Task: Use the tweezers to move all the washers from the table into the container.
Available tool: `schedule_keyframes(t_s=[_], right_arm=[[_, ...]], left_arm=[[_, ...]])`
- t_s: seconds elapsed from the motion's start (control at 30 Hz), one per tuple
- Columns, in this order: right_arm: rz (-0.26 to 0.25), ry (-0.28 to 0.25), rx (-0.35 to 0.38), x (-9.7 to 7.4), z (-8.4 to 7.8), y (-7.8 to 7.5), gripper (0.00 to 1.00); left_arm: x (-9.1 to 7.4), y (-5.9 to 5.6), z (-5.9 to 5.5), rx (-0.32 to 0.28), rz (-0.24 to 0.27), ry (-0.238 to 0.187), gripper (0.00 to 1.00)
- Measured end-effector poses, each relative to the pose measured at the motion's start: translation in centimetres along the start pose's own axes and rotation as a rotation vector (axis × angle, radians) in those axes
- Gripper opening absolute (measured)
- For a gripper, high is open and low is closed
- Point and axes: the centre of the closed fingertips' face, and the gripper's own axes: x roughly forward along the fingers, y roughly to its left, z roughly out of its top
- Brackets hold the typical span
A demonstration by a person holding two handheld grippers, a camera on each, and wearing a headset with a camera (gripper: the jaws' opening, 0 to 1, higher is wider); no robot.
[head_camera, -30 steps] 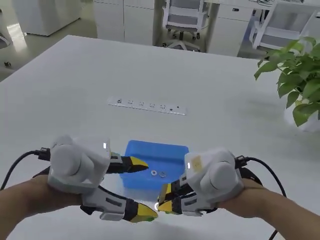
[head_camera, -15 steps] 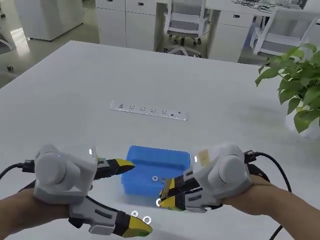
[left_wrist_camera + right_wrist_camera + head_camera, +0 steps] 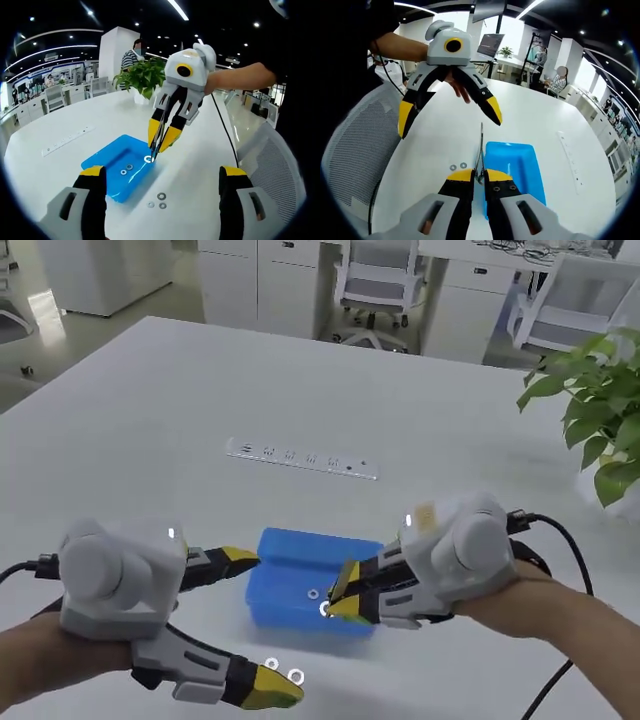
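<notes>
Over the container (image 3: 300, 550), the right tool (image 3: 340, 597) has brought tweezers (image 3: 157, 141) gripping 1 washer (image 3: 148, 159).

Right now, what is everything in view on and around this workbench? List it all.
table: one, white, under everything
container: one, blue, on the table between the grippers
washers in container: two, silver, on its floor
washers on table: at least two, silver, on the near side of the container
held washer: one, silver, at the tweezers' tip over the container
tweezers: one, metal, clamped in the right gripper
power strip: one, white, beyond the container
plant: one, green, at the table's right edge
chairs: white, past the table
left gripper: one, white and yellow, jaws wide open
right gripper: one, white and yellow, jaws shut on the tweezers
</notes>
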Motion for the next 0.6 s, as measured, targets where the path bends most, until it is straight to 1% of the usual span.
schedule_keyframes(t_s=[0.3,0.37,0.6], right_arm=[[-0.011,0.003,-0.002,0.4,-0.4,-1.5,0.09],[-0.012,0.005,-0.002,0.6,-0.6,-1.7,0.09],[-0.005,0.018,0.013,1.7,-1.7,-2.7,0.09]], left_arm=[[0.0,0.6,0.8,-0.005,0.018,-0.025,0.99],[0.1,0.7,0.8,-0.005,0.02,-0.024,0.99],[0.1,1.2,0.9,-0.007,0.031,-0.026,0.99]])
